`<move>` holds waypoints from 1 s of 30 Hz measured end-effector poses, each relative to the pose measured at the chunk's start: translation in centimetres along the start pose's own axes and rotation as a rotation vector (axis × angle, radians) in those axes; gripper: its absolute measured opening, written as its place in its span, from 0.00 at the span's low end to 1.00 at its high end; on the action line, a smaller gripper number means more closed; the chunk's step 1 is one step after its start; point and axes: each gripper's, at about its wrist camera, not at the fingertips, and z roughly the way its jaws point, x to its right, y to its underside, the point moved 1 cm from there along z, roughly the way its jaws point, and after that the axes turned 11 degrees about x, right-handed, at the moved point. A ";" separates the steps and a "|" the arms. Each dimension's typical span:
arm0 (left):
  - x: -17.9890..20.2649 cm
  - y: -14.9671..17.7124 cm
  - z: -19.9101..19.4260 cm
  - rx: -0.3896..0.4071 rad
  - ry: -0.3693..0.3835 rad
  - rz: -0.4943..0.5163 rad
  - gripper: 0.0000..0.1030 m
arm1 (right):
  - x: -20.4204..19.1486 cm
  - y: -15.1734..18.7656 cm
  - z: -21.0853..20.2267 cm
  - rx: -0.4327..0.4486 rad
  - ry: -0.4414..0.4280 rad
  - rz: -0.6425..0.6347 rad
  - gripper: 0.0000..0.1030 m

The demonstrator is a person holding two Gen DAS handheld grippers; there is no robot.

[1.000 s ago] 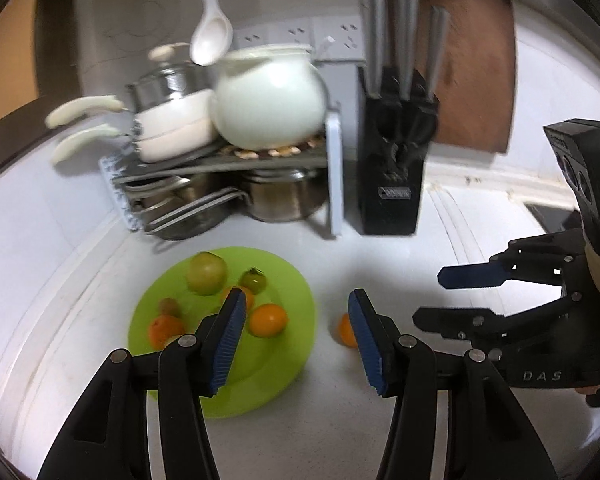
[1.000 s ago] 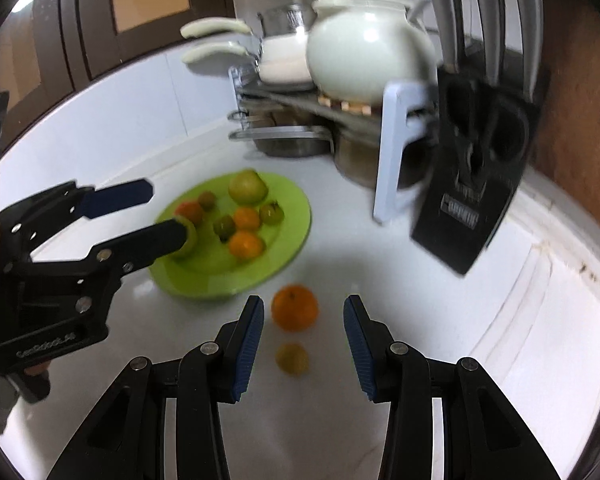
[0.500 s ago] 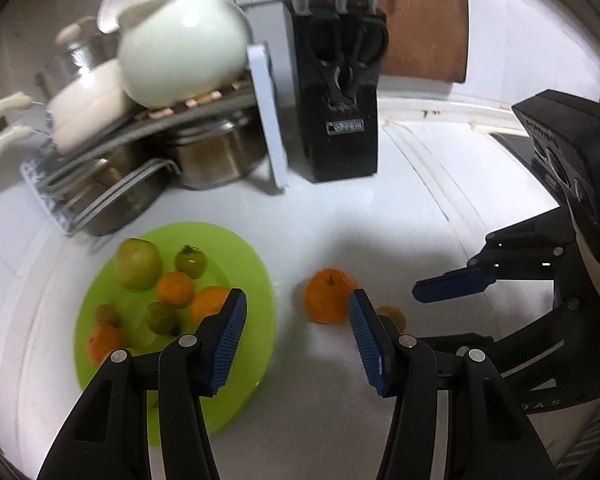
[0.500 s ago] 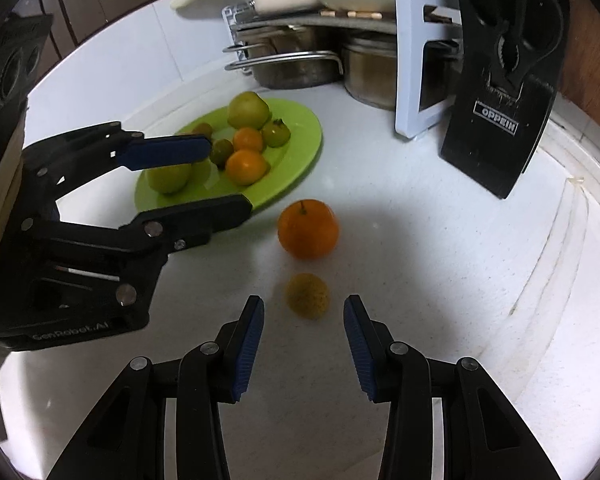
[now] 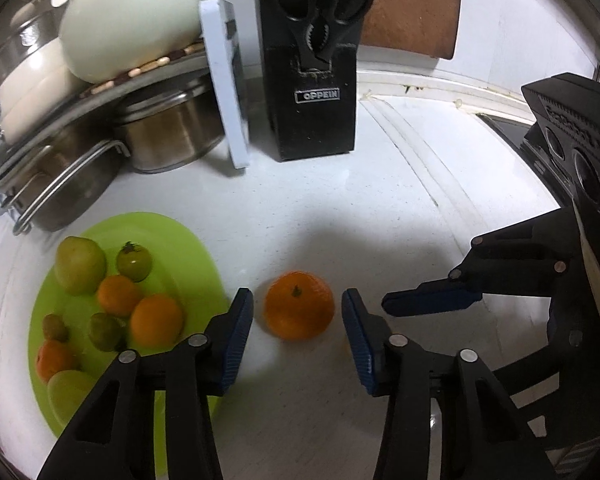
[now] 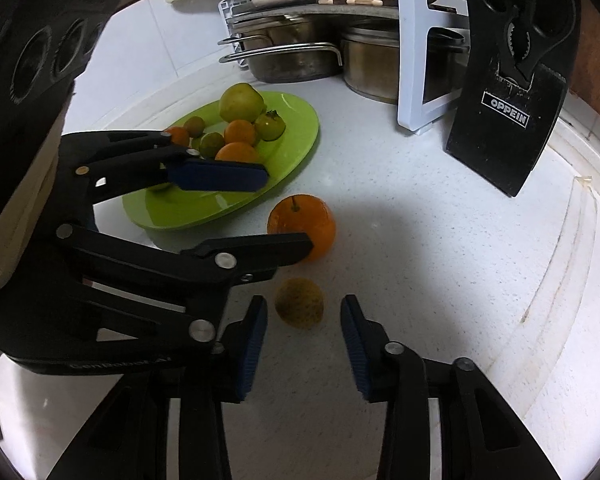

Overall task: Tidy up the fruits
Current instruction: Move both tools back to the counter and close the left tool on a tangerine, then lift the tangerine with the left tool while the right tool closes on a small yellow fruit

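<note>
On the white counter an orange (image 5: 299,305) lies just right of the green plate (image 5: 172,232). My left gripper (image 5: 297,309) straddles the orange; its jaws are closing, with a gap still showing on both sides. A small yellowish fruit (image 6: 299,302) lies nearer, in front of the orange (image 6: 316,216). My right gripper (image 6: 304,312) is around that fruit, its jaws closing too and its pads clear of it. The plate (image 6: 296,128) holds several oranges and green fruits. The left gripper (image 6: 288,210) reaches in from the left in the right wrist view.
A black knife block (image 5: 312,80) with scissors stands behind the fruit. Left of it a rack holds steel pots (image 5: 168,136) and a white pot (image 5: 132,16). A wooden board (image 5: 412,4) leans on the back wall. The counter's raised rim (image 6: 560,280) runs along the right.
Both grippers have come down toward the counter. The left one swung from over the plate to straddle the orange, the right one settled around the small fruit. Both jaws have narrowed.
</note>
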 end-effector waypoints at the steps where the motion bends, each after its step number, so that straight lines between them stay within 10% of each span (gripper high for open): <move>1: 0.0 0.0 0.2 -0.006 0.004 -0.001 0.41 | 0.0 0.0 0.0 -0.001 0.001 -0.001 0.35; 30: 0.2 -0.4 -1.4 0.031 -0.078 -0.088 0.37 | 2.8 -0.4 -1.7 0.040 0.081 0.077 0.27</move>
